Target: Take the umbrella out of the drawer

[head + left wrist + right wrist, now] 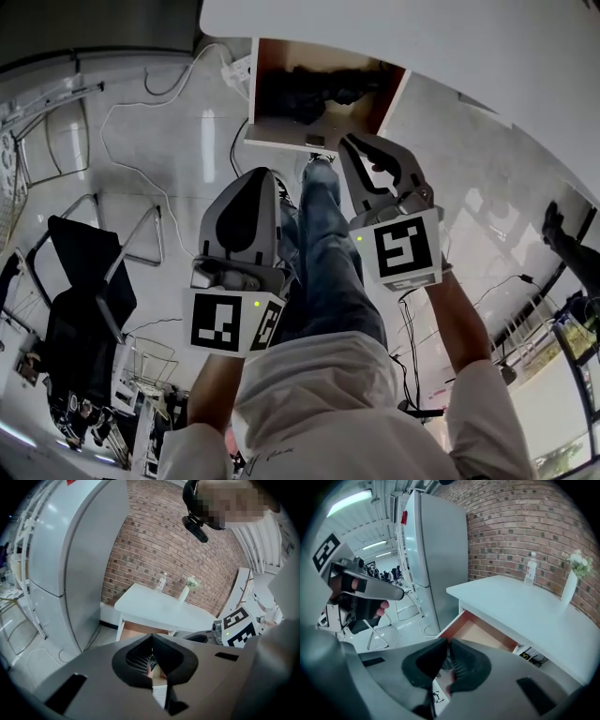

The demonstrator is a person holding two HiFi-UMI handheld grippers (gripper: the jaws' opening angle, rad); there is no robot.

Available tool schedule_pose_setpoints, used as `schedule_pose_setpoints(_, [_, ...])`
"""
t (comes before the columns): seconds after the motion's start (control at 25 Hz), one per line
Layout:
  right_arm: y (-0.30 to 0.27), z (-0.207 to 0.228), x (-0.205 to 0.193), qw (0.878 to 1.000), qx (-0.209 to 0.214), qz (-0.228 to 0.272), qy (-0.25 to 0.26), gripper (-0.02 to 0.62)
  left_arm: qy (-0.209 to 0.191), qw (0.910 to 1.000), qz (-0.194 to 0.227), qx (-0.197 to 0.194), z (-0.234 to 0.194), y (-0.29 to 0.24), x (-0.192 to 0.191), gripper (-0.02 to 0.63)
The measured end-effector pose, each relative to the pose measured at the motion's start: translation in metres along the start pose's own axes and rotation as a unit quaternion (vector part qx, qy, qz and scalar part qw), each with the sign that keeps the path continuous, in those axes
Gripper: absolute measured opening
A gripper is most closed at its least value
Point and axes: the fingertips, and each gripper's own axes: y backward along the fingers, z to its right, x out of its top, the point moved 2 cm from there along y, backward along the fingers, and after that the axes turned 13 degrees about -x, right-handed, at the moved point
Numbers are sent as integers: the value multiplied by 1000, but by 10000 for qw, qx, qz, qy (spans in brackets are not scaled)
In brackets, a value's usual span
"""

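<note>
The drawer point(281, 142) under the white table point(422, 37) is pulled out, and a black folded umbrella point(305, 92) lies inside it. Both grippers hang in front of the drawer and point at it, neither touching the umbrella. My left gripper point(265, 174) is shut and holds nothing. My right gripper point(361, 141), tips just short of the drawer front, is shut and also holds nothing. In the left gripper view the jaws of the left gripper point(151, 638) meet below the drawer point(140, 629). In the right gripper view the right gripper point(446, 641) sits before the drawer's wooden inside point(480, 632).
A tall grey fridge point(436, 550) stands left of the table point(525, 606). A water bottle point(529, 569) and a white vase with flowers point(572, 585) stand on the tabletop. A cable point(141, 122) and black chairs point(84, 281) are on the floor at left.
</note>
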Motion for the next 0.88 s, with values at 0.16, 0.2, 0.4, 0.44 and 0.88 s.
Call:
schedule_pose_setpoints(0.16, [-18,-2,-12,9997,13,-99,237,40,60,10000,-24,1,-4,-4,-6,17])
schedule_pose_setpoints(0.2, [-23,-2,-15,9995,13,-115,305,40,75,10000,-27,3,-5,-5,-8,17])
schedule_pose_setpoints(0.4, [-41,-1,-27,9980,44,-232,594,49,155,9999,-20,29,-10,-10,-13,17])
schedule_pose_setpoints(0.44, [-45,-1,-29,9975,46,-254,658,52,171,9998,-14,36,-11,-11,-15,17])
schedule_pose_setpoints(0.88, [-82,-3,-60,9879,203,-604,1413,86,344,9993,-13,118,-22,-18,-30,17])
